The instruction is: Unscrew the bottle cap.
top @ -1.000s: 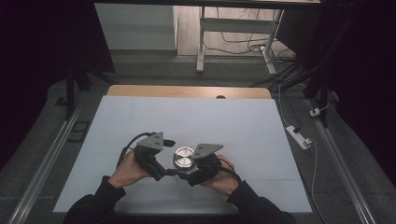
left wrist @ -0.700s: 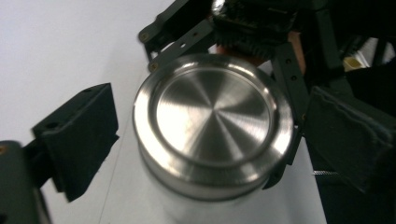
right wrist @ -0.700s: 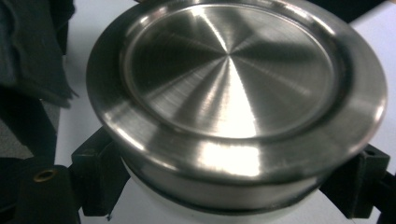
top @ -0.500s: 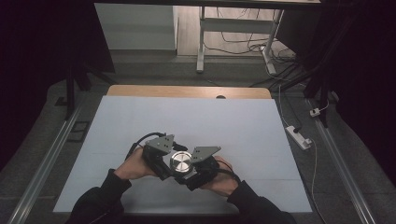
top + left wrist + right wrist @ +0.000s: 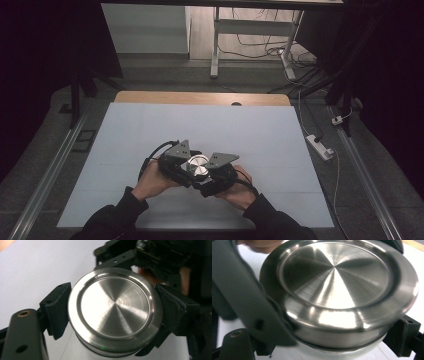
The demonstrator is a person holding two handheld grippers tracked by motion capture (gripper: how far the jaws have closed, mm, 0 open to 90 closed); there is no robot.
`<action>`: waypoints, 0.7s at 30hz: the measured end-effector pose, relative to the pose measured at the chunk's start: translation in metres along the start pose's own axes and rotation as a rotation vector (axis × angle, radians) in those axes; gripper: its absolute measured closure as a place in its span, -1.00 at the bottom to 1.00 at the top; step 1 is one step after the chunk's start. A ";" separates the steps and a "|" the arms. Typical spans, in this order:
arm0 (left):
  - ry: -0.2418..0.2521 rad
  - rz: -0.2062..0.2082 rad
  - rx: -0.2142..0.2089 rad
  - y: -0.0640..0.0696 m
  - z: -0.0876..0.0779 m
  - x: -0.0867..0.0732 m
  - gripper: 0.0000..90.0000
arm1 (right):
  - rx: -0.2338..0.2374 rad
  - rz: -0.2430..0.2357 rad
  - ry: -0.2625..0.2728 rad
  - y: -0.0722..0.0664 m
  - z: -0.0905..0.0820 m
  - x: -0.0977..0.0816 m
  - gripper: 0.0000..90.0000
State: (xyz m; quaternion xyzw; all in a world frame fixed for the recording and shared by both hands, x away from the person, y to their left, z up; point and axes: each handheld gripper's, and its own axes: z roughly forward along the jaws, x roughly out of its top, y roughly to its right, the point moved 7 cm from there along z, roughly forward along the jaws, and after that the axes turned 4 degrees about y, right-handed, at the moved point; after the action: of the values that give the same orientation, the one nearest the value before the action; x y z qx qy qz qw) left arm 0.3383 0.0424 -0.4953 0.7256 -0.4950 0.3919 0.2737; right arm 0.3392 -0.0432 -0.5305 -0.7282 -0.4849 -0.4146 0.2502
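A jar with a brushed-metal lid (image 5: 197, 166) stands on the white table (image 5: 210, 125), near its front middle. In the left gripper view the lid (image 5: 115, 297) sits between my left gripper's (image 5: 117, 315) black pads (image 5: 58, 311). Those jaws have just been closing, and now they press on the lid's rim from both sides. My right gripper (image 5: 332, 345) is shut on the jar's white body (image 5: 342, 353) just below the lid (image 5: 334, 277). In the high view the left gripper (image 5: 186, 164) and right gripper (image 5: 210, 175) meet around the jar.
A wooden strip (image 5: 200, 97) runs along the table's far edge. Metal rails (image 5: 50, 170) flank the table on both sides. A white power strip (image 5: 320, 146) lies on the floor at the right, with desk legs and cables (image 5: 250, 45) beyond.
My left gripper has moved right to the jar and its jaws have closed onto the lid. The right hand and the jar have stayed in place.
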 end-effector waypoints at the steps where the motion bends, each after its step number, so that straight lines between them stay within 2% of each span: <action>1: -0.001 -0.013 0.022 0.000 0.001 0.001 -0.57 | -0.010 0.008 0.001 0.001 0.000 0.000 -0.67; 3: 0.000 -0.041 0.059 0.001 0.004 0.002 -0.57 | -0.030 0.013 -0.003 0.004 0.000 -0.001 -0.67; 6: 0.005 -0.075 0.083 0.001 0.007 0.004 -0.57 | -0.049 0.020 -0.004 0.006 -0.001 -0.001 -0.67; 8: 0.002 -0.068 0.086 0.000 0.007 0.004 -0.59 | -0.052 0.024 -0.005 0.007 -0.001 -0.002 -0.67; 10: -0.003 -0.056 0.084 -0.001 0.007 0.003 -0.69 | -0.050 0.029 -0.005 0.007 -0.001 -0.002 -0.67; 13: 0.012 -0.070 0.055 -0.004 0.003 0.003 -0.91 | -0.041 0.025 0.001 0.007 -0.001 -0.001 -0.67; 15: 0.015 -0.069 0.039 -0.007 -0.001 0.002 -0.96 | -0.034 0.030 0.006 0.006 -0.002 -0.001 -0.67; 17: 0.015 -0.055 0.022 -0.010 -0.007 0.000 -1.00 | -0.022 0.029 0.007 0.007 -0.002 -0.002 -0.67; 19: 0.009 -0.023 -0.001 -0.012 -0.013 -0.002 -1.00 | -0.004 0.027 0.008 0.005 -0.001 -0.002 -0.67; 21: -0.001 0.014 -0.054 -0.011 -0.018 -0.006 -1.00 | 0.017 0.023 0.007 0.003 -0.001 -0.003 -0.67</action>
State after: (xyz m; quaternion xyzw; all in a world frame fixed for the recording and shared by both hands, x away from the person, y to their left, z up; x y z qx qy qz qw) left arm 0.3417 0.0631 -0.4904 0.7147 -0.5104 0.3801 0.2901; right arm 0.3414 -0.0466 -0.5323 -0.7300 -0.4792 -0.4103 0.2629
